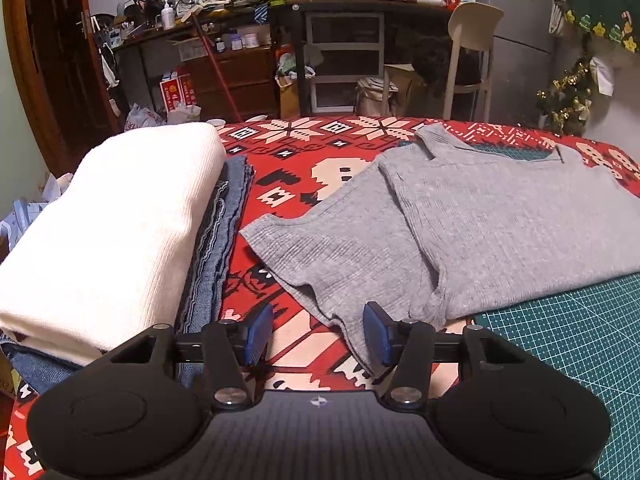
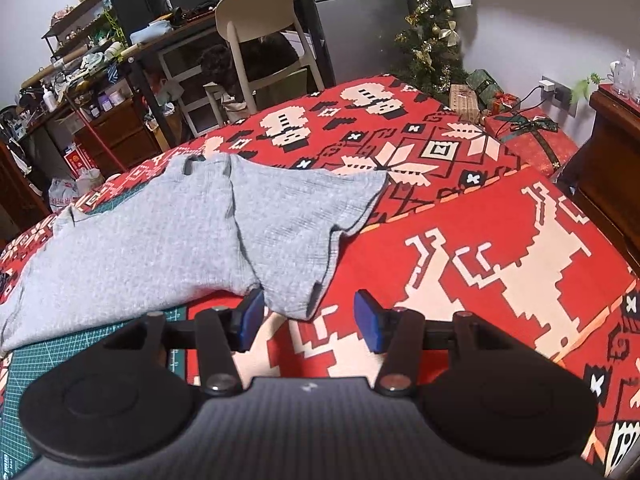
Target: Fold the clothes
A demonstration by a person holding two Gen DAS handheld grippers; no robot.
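Note:
A grey ribbed short-sleeved top [image 1: 500, 216] lies spread flat on the red patterned bedspread [image 1: 296, 168], collar toward the far edge. My left gripper [image 1: 318, 330] is open and empty, its blue pads on either side of the hem of the top's left sleeve [image 1: 336, 256]. In the right wrist view the same top [image 2: 140, 240] lies to the left, its other sleeve [image 2: 304, 236] reaching toward me. My right gripper [image 2: 308, 320] is open and empty, with the sleeve's lower corner just between its pads.
A stack of folded clothes sits at the left: a white knit [image 1: 108, 232] on folded denim [image 1: 216, 248]. A green cutting mat [image 1: 572, 344] lies under the top's near edge. Beyond the bed are a cluttered desk [image 1: 224, 20], a chair [image 1: 468, 48] and a small Christmas tree [image 2: 432, 36].

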